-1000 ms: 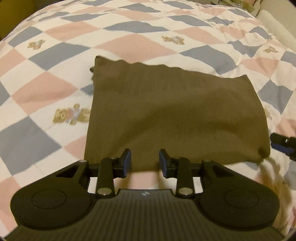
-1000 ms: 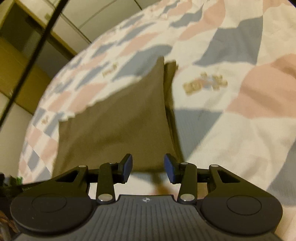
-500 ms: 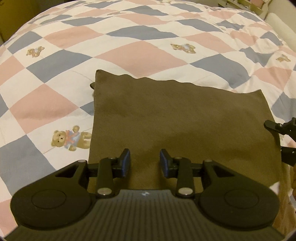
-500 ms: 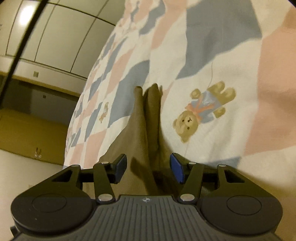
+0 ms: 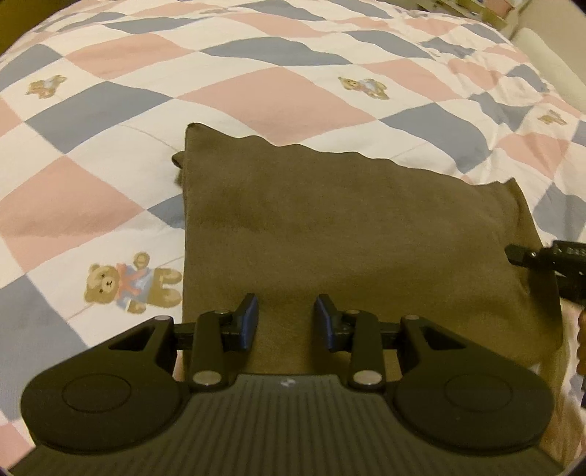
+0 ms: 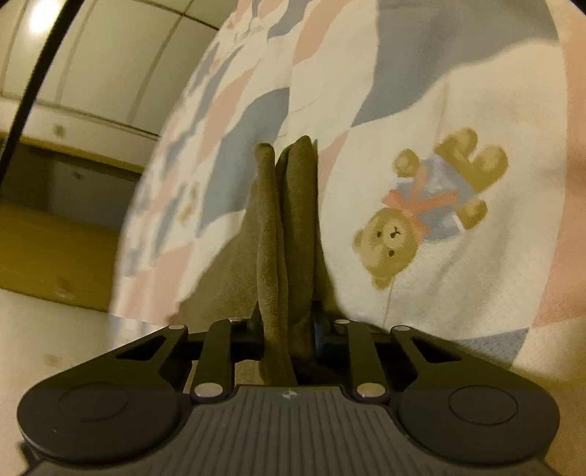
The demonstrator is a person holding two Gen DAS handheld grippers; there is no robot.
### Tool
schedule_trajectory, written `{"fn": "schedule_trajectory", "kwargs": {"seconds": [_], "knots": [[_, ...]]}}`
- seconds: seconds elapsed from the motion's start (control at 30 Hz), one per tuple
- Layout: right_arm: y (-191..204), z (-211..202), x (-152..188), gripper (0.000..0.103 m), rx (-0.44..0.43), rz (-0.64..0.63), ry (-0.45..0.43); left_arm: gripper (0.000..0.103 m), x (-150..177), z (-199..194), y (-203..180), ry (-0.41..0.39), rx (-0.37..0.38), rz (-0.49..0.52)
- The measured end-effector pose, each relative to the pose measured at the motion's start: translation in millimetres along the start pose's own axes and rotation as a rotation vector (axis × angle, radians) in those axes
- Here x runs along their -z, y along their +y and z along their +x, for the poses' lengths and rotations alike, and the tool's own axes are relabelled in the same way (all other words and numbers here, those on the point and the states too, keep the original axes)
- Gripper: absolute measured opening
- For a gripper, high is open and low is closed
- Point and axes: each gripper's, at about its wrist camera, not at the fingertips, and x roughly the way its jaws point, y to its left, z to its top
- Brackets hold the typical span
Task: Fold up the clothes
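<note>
An olive-brown folded garment [image 5: 348, 227] lies flat on the checked quilt [image 5: 256, 91]. My left gripper [image 5: 287, 311] hovers over the garment's near edge. Its jaws stand apart and are closing a little, with cloth below them but none pinched. In the left wrist view my right gripper [image 5: 542, 256] reaches in at the garment's right edge. In the right wrist view the garment's stacked layers [image 6: 293, 205] run edge-on away from my right gripper [image 6: 289, 329]. Its jaws are closing and the pads press on that layered edge.
The quilt has pink, blue and white diamonds with teddy-bear prints [image 5: 132, 283] [image 6: 428, 208]. Pale wall panels and a wooden cabinet [image 6: 55, 249] lie beyond the bed's edge in the right wrist view. Furniture [image 5: 487, 9] stands past the far right corner.
My right gripper dropped low to the garment's edge, rolled, and closed from wide apart onto the layers. My left gripper moved forward and down over the garment.
</note>
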Motion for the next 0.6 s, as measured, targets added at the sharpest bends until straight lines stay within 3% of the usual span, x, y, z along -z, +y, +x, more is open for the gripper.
{"fn": "schedule_trajectory", "kwargs": {"seconds": [0.2,0.33,0.47,0.6], "knots": [[99.4,7.5,29.1,0.020,0.382,-0.452,-0.067,0.026,-6.5,-6.5,25.9,0.000,0.062,0.065],[157.7,14.1,57.2,0.020,0.516,-0.668,-0.143,0.025,-6.9,-12.2,56.2,-0.005,0.094,0.056],[214.9,27.6,91.0,0.021,0.492,-0.768,-0.172,0.025,-4.1,-19.4,87.7,-0.009,0.130,0.014],[256.3,59.8,129.8,0.023,0.359,-0.833,-0.096,0.025,0.3,-25.2,111.9,-0.012,0.155,-0.016]]}}
